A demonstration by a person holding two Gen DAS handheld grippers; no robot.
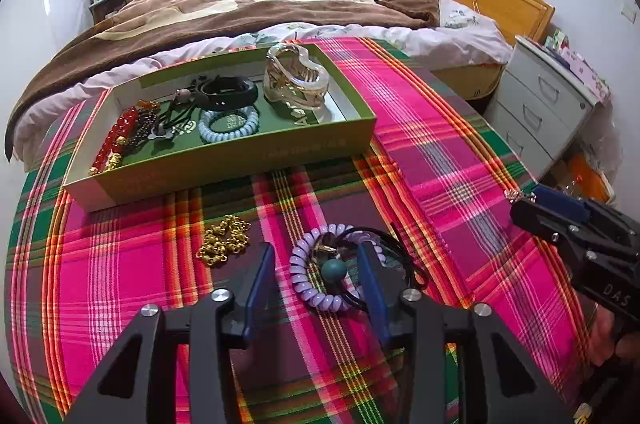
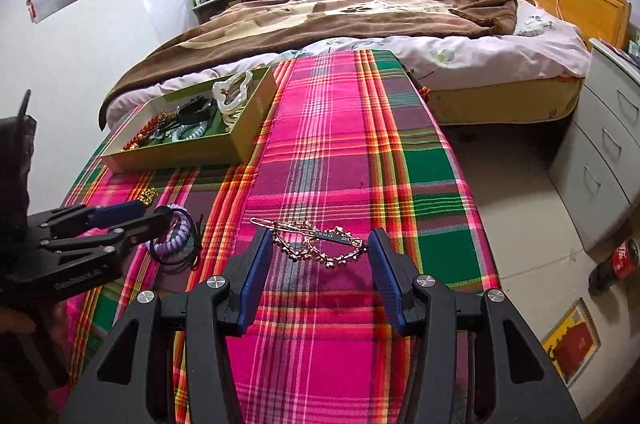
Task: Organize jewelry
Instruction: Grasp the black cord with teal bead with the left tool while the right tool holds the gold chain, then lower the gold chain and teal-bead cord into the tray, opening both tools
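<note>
We hold the left tool (image 1: 320,276) over a lilac spiral hair tie (image 1: 310,288) with a teal bead (image 1: 334,269) and black elastic, lying on the plaid surface (image 1: 440,144) below the green box (image 1: 240,156); its pads straddle the coil, not pressing. Our right tool (image 2: 318,258) stands parted around a gold hair clip (image 2: 320,244), gripping nothing.

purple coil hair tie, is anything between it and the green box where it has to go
Nothing visible blocks it. The purple coil hair tie sits between the left gripper's jaws, and only bare plaid cloth lies between it and the green box. The gold chain lies off to the left of that path.
</note>
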